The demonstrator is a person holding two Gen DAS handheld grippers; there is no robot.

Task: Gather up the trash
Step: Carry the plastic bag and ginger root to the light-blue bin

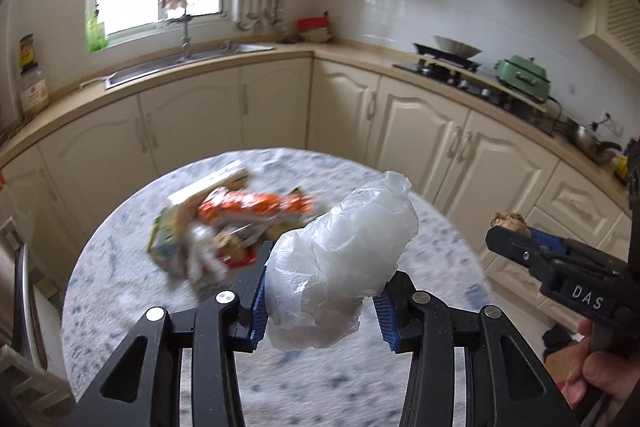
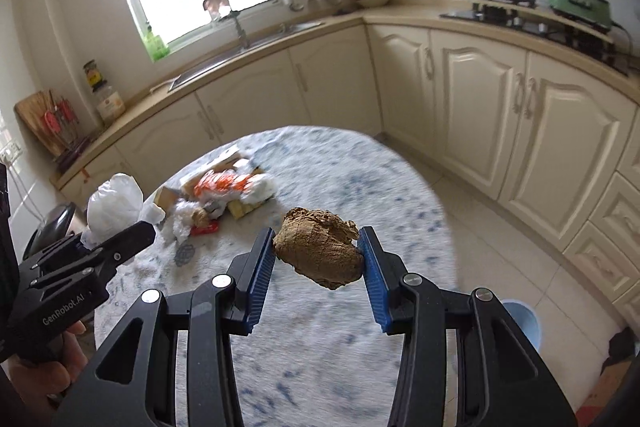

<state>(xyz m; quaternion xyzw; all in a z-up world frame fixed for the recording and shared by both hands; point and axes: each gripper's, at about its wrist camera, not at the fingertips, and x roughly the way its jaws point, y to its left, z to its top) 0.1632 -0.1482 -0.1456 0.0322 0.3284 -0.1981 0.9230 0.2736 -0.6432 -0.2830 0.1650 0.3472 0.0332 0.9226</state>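
You are holding a crumpled clear plastic bag (image 1: 340, 259) in your left tongs (image 1: 320, 303), the blue pads (image 1: 259, 301) pressing on it from both sides while it is bulging up above them. Your right tongs (image 2: 320, 259) are gripping a brown crumpled paper wad (image 2: 320, 253) between their ribbed pads (image 2: 262, 269), squeezed at its two sides. Both loads are hanging in the air above the round desk (image 1: 360, 367) with its white and blue speckled top. The rest of the trash is lying in a heap (image 1: 224, 223) on the far left part of that desk: an orange and white wrapper (image 2: 224, 183), flattened cardboard (image 2: 236, 161), white crumpled plastic (image 2: 182, 223) and a small red scrap (image 2: 206, 228). In the left view your right tongs are showing at the right edge with your hand (image 1: 600, 379) on the grip; in the right view your left tongs are showing at the left edge, the bag sitting above them. Behind the desk, cream cabinets (image 2: 472, 99) are running under a sink (image 1: 188, 63) and a stove (image 1: 448, 71).
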